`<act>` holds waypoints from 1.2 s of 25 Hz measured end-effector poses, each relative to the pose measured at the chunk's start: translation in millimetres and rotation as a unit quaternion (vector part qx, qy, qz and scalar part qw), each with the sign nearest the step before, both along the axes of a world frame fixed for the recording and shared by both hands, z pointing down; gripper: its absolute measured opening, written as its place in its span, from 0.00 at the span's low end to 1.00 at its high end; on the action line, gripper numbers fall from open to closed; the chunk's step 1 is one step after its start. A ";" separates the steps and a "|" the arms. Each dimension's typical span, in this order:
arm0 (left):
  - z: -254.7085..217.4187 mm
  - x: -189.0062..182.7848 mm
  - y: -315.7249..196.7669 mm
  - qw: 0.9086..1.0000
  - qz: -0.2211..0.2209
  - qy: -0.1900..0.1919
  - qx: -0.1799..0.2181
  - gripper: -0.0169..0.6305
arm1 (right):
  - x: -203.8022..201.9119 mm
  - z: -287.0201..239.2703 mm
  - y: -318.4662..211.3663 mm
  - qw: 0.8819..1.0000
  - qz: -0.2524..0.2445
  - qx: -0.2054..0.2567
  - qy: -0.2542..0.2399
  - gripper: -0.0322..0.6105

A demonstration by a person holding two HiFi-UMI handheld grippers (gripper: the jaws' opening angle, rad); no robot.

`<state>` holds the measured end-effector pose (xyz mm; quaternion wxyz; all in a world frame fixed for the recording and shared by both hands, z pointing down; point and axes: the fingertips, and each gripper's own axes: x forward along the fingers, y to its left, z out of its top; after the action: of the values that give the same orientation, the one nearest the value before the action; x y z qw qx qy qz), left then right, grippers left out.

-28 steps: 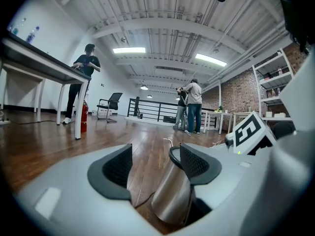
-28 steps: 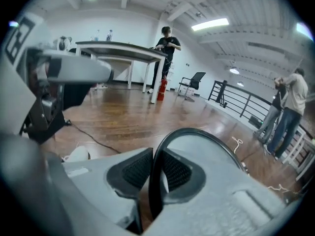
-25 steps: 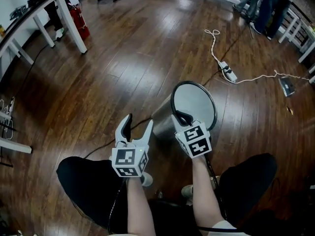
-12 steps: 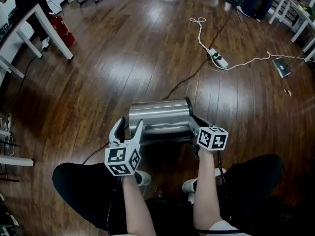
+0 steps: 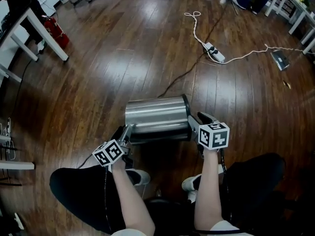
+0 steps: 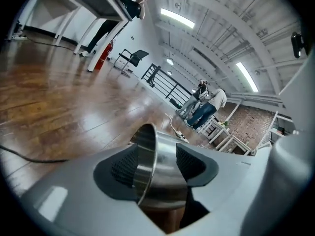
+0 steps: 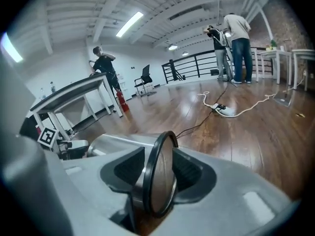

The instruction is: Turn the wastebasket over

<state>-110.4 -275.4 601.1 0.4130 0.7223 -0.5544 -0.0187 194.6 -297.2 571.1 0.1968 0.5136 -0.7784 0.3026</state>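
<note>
Tipped from leaning to flat on its side, the wastebasket lies half turned, left gripper closing loosely round its left rim, right gripper opening off its right end.

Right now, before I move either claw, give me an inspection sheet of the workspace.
Surface: glossy dark wood floor.
Job's things: steel wastebasket lying on its side.
Clutter: small flat grey item on the floor, far right.
Grippers: left claw closing, steel rim between its jaws; right claw opening, black-ringed end between its jaws.
Cables: white power strip with cord; black cable running toward the wastebasket.
Surroundings: white table, red fire extinguisher, people standing far off.
</note>
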 end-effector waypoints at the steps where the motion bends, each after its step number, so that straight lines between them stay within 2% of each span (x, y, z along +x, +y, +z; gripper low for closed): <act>1: 9.1 -0.6 4.0 1.000 0.000 0.011 -0.007 0.43 | 0.6 1.8 0.9 1.000 -0.005 -0.007 -0.004 0.30; 4: 20.0 0.4 10.7 0.997 -0.008 0.072 -0.004 0.40 | 1.0 8.1 2.9 0.999 -0.008 -0.024 -0.032 0.30; 7: 12.8 9.3 7.3 0.992 -0.007 0.122 0.015 0.21 | -0.1 13.5 4.3 0.998 -0.017 -0.037 -0.045 0.30; 9: 11.1 10.1 7.9 0.992 -0.002 0.127 0.015 0.20 | -6.6 17.7 6.0 0.997 -0.033 -0.048 -0.050 0.28; 11: 10.9 10.2 10.1 0.992 0.006 0.129 0.009 0.19 | -11.6 21.8 7.2 0.996 -0.042 -0.056 -0.054 0.20; 14: 9.9 13.3 10.4 0.992 0.008 0.128 0.006 0.17 | -10.8 21.8 3.1 0.996 -0.029 -0.052 -0.067 0.13; 17: 5.6 14.5 11.4 0.995 0.019 0.097 0.007 0.16 | -9.0 22.1 0.0 0.996 -0.017 -0.045 -0.077 0.12; 19: -7.2 19.8 7.5 0.997 0.041 0.069 0.024 0.14 | -1.3 22.8 -0.3 0.996 -0.006 -0.047 -0.079 0.12; 22: -39.1 36.3 -1.2 0.995 0.083 0.029 0.050 0.12 | 15.0 25.2 1.5 0.994 0.027 -0.060 -0.088 0.12; 25: -74.8 46.9 -7.9 0.991 0.111 -0.020 0.070 0.11 | 18.1 31.6 4.0 0.989 0.042 -0.071 -0.126 0.12; 28: -109.8 69.0 -10.8 0.979 0.155 -0.091 0.092 0.11 | 19.8 48.7 11.2 0.983 0.057 -0.086 -0.150 0.12; 30: -126.9 87.1 -14.3 0.964 0.190 -0.158 0.100 0.11 | 16.9 66.2 14.3 0.981 0.069 -0.099 -0.153 0.13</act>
<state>-23.3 -289.7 474.3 0.2414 0.8458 -0.4607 0.1192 211.5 -282.9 637.3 0.1034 0.4913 -0.7286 0.4659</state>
